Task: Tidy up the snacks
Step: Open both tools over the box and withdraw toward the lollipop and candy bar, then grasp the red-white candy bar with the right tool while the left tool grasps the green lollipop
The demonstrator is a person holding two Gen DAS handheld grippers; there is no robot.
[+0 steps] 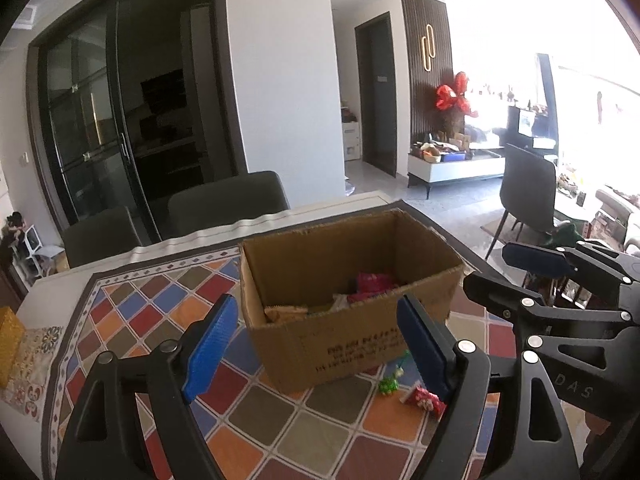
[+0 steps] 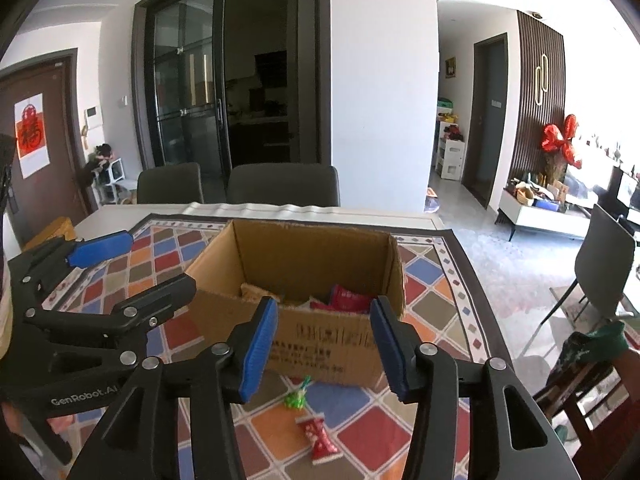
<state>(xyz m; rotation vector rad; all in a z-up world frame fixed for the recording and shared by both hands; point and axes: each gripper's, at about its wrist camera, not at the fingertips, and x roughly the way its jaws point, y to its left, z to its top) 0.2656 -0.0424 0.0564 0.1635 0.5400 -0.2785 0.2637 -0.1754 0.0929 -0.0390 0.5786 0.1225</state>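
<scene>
I held both tools, left (image 1: pixel 316 344) and right (image 2: pixel 324 344), apart and empty before the box (image 2: pixel 320 344); two snacks, green (image 2: pixel 297 398) and red (image 2: pixel 320 438), lay on the table (image 2: pixel 360 436), awaiting boxing.

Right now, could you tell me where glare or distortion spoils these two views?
Left wrist view: the window side at upper right is blown out to white, and the fisheye bends the glass doors. Right wrist view: milder glare at far right; the cardboard box and the red snack packet read sharply, straight lines curving towards the edges.
</scene>
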